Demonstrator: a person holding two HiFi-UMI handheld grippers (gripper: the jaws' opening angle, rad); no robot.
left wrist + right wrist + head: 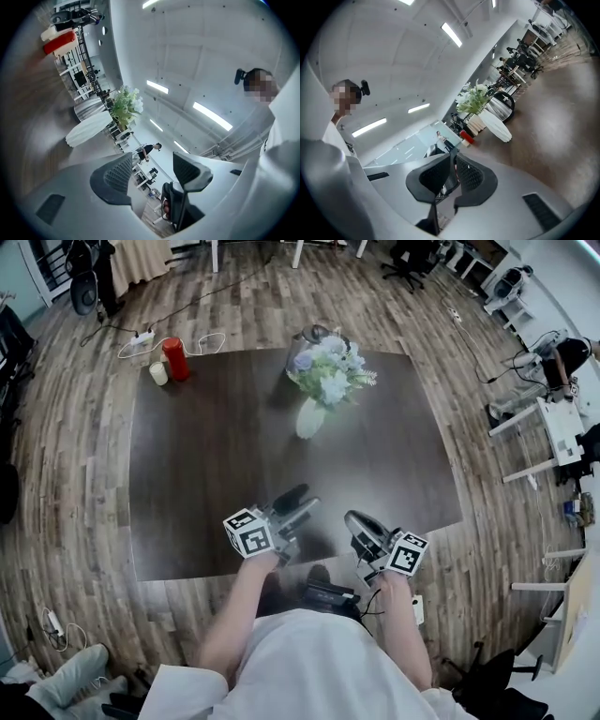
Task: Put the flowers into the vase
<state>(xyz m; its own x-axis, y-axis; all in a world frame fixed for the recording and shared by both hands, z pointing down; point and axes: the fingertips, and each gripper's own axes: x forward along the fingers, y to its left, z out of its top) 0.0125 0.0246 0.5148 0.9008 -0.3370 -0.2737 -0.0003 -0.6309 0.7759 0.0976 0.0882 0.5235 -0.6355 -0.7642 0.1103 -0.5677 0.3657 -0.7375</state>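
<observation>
A white vase (310, 418) stands on the dark table (206, 484) with a bunch of white, pale blue and green flowers (330, 367) in its mouth. Both grippers hang over the table's near edge, well short of the vase. My left gripper (296, 501) is open and empty; in the left gripper view (152, 174) the vase (89, 127) and flowers (125, 104) lie far ahead. My right gripper (358, 523) has its jaws drawn together with nothing between them (453, 174); the vase (496, 125) and flowers (474, 98) show beyond it.
A red cylinder (175, 359) and a small cream candle (158, 373) stand at the table's far left corner. A shiny metal pot (313, 335) sits just behind the flowers. Wooden floor with cables surrounds the table; white desks stand to the right.
</observation>
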